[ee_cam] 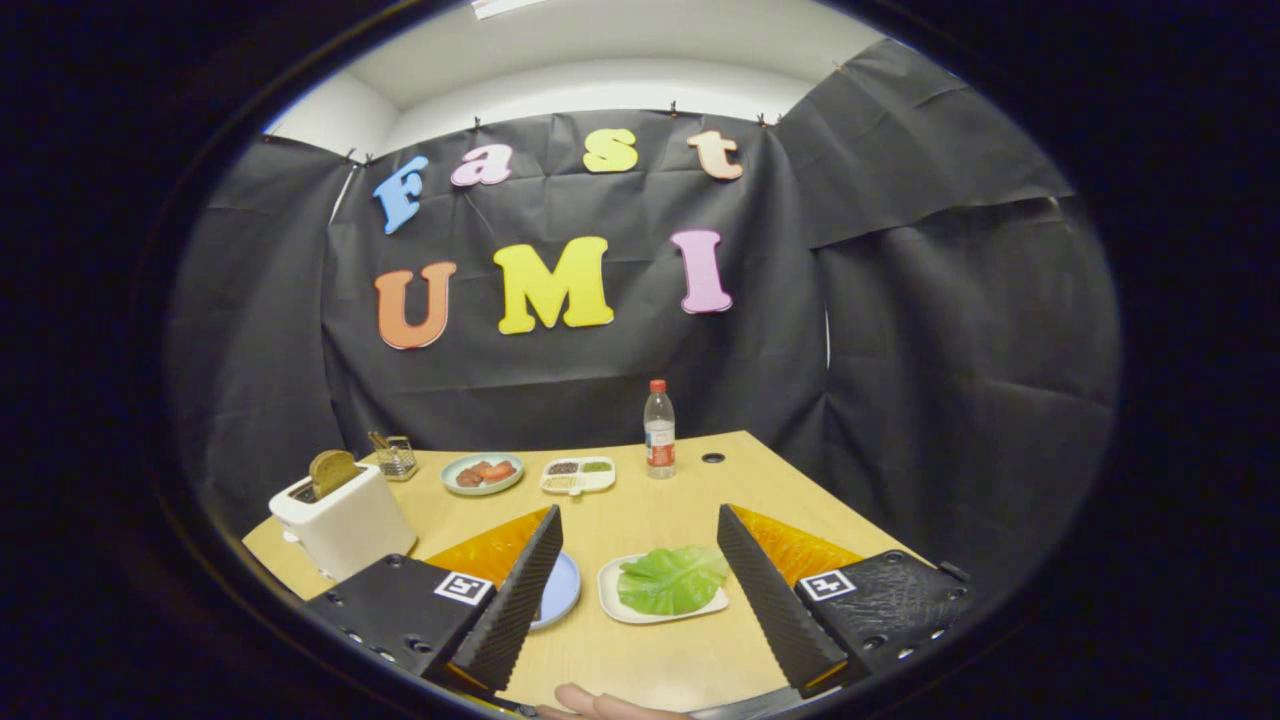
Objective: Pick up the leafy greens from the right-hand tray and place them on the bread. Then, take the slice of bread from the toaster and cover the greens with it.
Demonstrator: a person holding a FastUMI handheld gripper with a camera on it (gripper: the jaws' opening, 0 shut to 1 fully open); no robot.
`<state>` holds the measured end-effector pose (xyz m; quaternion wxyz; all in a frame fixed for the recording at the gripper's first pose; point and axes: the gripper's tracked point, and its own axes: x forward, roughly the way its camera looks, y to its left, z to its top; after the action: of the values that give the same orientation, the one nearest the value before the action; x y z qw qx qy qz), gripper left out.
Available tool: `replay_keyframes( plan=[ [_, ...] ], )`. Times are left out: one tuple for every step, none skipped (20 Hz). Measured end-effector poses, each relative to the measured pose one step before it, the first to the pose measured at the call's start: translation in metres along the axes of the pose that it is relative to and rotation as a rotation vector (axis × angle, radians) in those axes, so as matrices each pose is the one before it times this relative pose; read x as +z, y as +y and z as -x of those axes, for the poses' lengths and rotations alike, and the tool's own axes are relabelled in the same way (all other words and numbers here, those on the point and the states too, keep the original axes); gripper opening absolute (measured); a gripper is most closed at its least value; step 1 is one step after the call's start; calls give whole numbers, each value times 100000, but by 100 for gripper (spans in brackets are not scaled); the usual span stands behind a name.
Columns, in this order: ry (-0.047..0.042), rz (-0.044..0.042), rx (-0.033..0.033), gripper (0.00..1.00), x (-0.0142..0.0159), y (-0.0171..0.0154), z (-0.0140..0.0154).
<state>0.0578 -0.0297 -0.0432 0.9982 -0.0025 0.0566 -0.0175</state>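
Far to the left of the tongs (635, 590), a white toaster (343, 520) stood at the table's edge with a brown slice of bread (333, 470) poking out of its slot, apparently kept ready for the covering step. Behind the left finger (515, 600) a blue plate (562, 588) peeked out; whether bread lay on it could not be told. The tongs hung wide open above the table, gripping nothing, probably lining up for the first pick. Between the fingers, just ahead, the leafy greens (672, 578) lay flat on a white tray (610, 598), untouched. Beyond them sat a plate of food (482, 472), a divided dish (578, 475) and a water bottle (659, 430). The table (640, 520) was pale wood, backed by black cloth walls (950, 350) under a white ceiling (600, 60).
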Motion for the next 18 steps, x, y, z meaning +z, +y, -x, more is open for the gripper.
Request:
replay_keyframes(
  plan=[
    [1233,1162,-403,95,-405,-256,-881],
    [1001,1023,-961,95,-377,-448,-951],
    [932,834,-1211,95,-257,-425,-1034],
    [1497,814,-1158,95,-490,-412,-1040],
    [1691,533,-792,95,-428,-334,-1042],
    [1829,495,-656,95,-490,-325,-1134],
    [2121,535,-884,95,-401,-416,-1180],
    [1835,830,-684,95,-494,-350,-1265],
    [2320,799,-1056,95,-504,-460,-1208],
    [2125,1126,-786,95,-634,-377,-1368],
    [3025,1124,-1471,95,-642,-517,-1353],
    [2603,1014,-461,95,-688,-293,-1305],
    [3145,683,-520,95,-647,-334,-1152],
    [3014,343,-143,96,-706,-298,-1193],
    [2987,-27,265,95,-655,-208,-1107],
    [2647,-387,193,95,-712,-111,-1085],
    [2506,-161,28,95,-561,-279,-903],
    [2904,-136,-975,95,-764,-483,-779]
  ],
)
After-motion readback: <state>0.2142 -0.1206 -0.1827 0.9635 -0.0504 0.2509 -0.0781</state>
